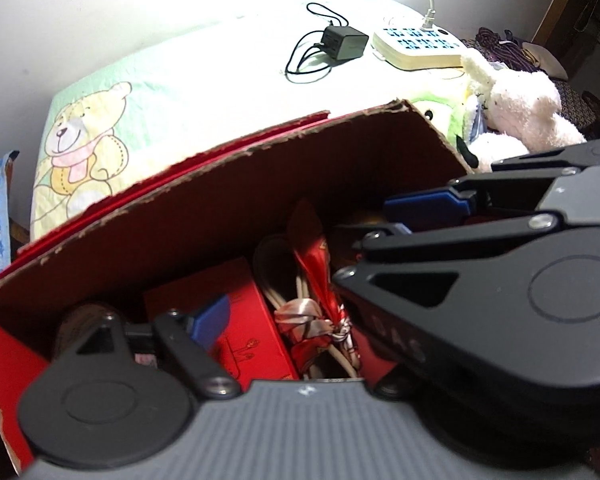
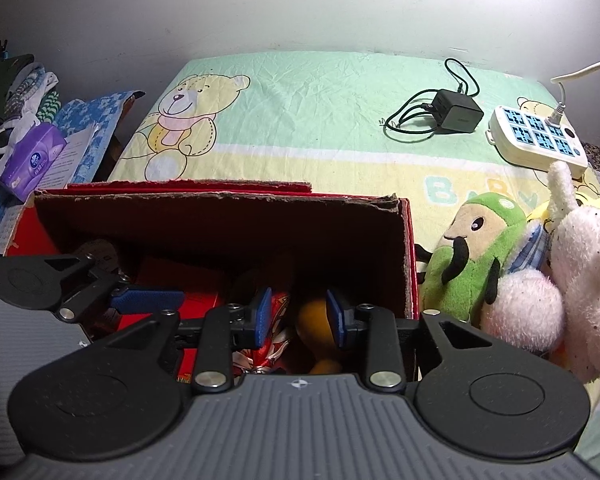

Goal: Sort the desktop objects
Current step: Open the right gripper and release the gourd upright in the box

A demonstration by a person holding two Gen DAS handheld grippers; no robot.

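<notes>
- Left wrist view: the left gripper [image 1: 300, 280] hangs over the open red cardboard box [image 1: 228, 184], its blue-padded jaws spread wide with nothing pressed between them. Only the left pad shows clearly; the other side is crowded by the second tool's black body.
- Below it in the box lie a flat red carton [image 1: 252, 336], a red-and-white patterned scarf [image 1: 320, 312] knotted around a bundle of cream cords [image 1: 284, 300], and a dark cylindrical thing at the left corner that I cannot identify.
- On the green teddy-bear-print cloth [image 1: 148, 92] beyond the box sit a black charger block with its coiled black cable [image 1: 344, 42] and a cream power strip with blue sockets [image 1: 416, 46], both not yet sorted.
- Right wrist view: the right gripper [image 2: 298, 316] is also down in the box, jaws partly open on either side of a rounded orange object [image 2: 314, 316]. The right pad looks to be against it, the left stands clear, so I judge it not held.
- A green plush figure with a moustache [image 2: 468, 256] and a white fluffy plush toy [image 2: 580, 264] lean just beside the box's right wall.
- Risks, as I judge them: the two tools sit very close in the box and could knock together when lifting out; a pad could snag the scarf or cords and drag them up; the torn box rim could catch a finger and tip the box.
</notes>
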